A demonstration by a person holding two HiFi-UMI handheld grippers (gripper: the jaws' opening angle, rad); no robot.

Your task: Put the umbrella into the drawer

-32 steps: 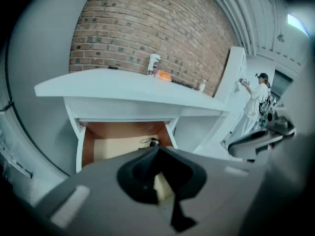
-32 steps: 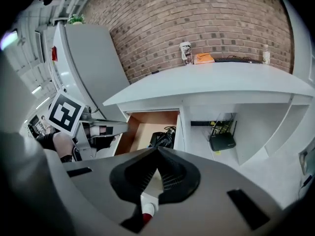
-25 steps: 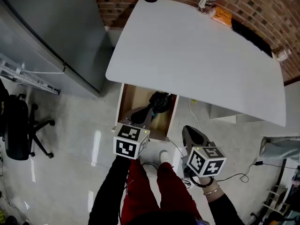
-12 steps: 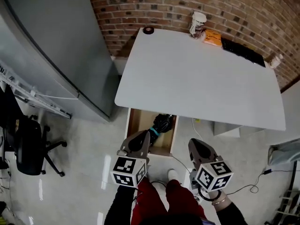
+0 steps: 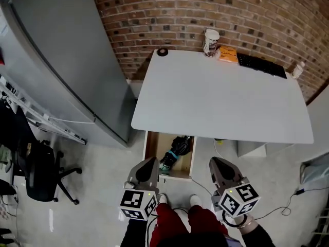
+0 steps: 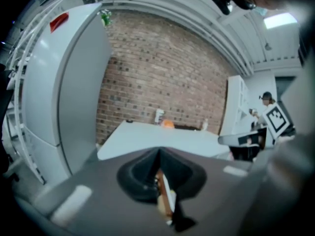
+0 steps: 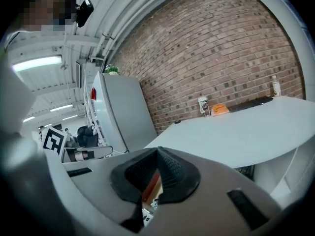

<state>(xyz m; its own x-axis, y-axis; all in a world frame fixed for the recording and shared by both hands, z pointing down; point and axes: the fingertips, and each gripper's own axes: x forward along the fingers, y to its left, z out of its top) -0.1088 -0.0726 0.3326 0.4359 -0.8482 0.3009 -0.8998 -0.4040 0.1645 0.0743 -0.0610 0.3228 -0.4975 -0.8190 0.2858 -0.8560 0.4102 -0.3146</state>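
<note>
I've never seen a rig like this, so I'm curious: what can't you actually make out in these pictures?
- Umbrella: in the head view, its far end runs under the table edge.
- Drawer: in the head view, the table covers its back. Neither gripper view shows it, because the closed jaws fill the lower frame.
- Cup: its print is too small to read in every view.

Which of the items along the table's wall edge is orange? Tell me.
The flat packet beside the white cup; the keyboard and round thing are black.
</note>
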